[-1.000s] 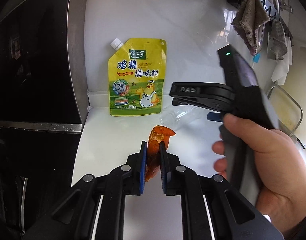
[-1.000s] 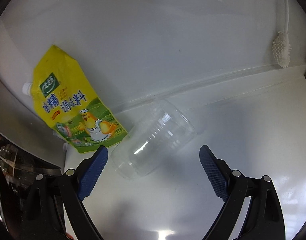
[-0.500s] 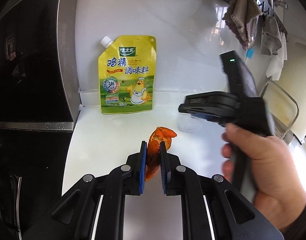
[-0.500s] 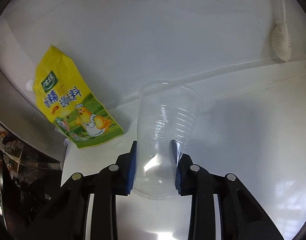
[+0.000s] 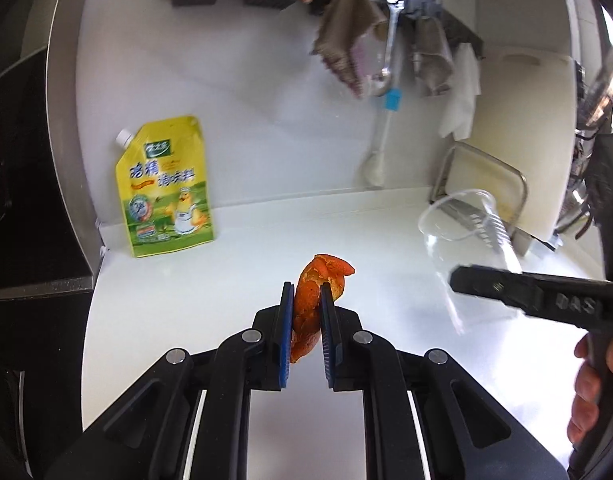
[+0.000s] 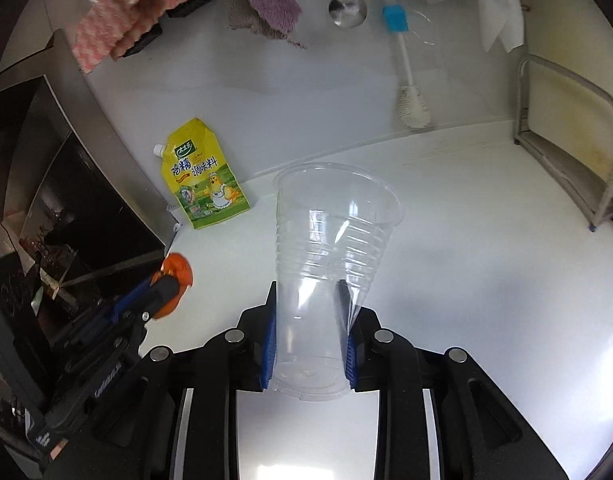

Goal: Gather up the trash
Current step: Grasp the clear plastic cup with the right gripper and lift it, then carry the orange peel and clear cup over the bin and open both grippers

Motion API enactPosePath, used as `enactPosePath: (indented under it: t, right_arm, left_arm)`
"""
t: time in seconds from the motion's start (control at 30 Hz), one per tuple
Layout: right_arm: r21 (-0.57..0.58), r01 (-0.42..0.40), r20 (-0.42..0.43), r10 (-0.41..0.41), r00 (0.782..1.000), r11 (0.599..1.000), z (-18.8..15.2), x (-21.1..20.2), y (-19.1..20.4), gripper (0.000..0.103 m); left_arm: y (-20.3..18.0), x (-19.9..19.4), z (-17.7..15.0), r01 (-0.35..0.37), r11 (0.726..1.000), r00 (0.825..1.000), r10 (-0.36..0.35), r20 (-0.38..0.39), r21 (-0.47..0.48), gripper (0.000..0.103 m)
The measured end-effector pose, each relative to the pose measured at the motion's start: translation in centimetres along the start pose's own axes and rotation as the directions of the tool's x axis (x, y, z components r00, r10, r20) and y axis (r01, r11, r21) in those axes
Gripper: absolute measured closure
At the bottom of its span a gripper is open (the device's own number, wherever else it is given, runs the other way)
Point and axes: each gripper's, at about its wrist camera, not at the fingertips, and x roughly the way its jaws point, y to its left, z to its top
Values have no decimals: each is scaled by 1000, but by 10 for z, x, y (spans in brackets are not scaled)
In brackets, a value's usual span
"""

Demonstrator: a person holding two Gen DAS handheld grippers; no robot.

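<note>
Your right hand-held gripper (image 6: pixel 308 344) is squeezing the light, crushable clear plastic cup (image 6: pixel 330 248) near its base, while your left hand-held gripper (image 5: pixel 306 320) is pinching the soft orange peel (image 5: pixel 312 300).

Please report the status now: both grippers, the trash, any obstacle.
Left gripper shut on orange peel. Right gripper has just been closing, now shut on clear plastic cup. Yellow pouch remains at wall. No obstacle visible.

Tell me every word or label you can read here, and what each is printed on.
"鸡精 调味料": large characters on the yellow seasoning pouch leaning against the wall.
"太太乐": green logo patch near that pouch's top.
"DAS": raised letters on the right gripper, seen from the left wrist view; any further letters are cut off.
The pouch's small print and round badge are too small to read.
</note>
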Motion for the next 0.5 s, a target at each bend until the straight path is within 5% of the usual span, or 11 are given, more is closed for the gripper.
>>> enactPosePath:
  t: [0.3, 0.5]
  right_arm:
    - [-39, 94, 48, -92, 995, 995, -87, -100, -12, 77]
    - [-3, 135, 115, -133, 984, 991, -153, -163, -17, 77]
  left_arm:
    - [-73, -50, -33, 104, 987, 993, -97, -60, 122, 90]
    - [-119, -102, -65, 109, 971, 994, -102, -45, 215, 90]
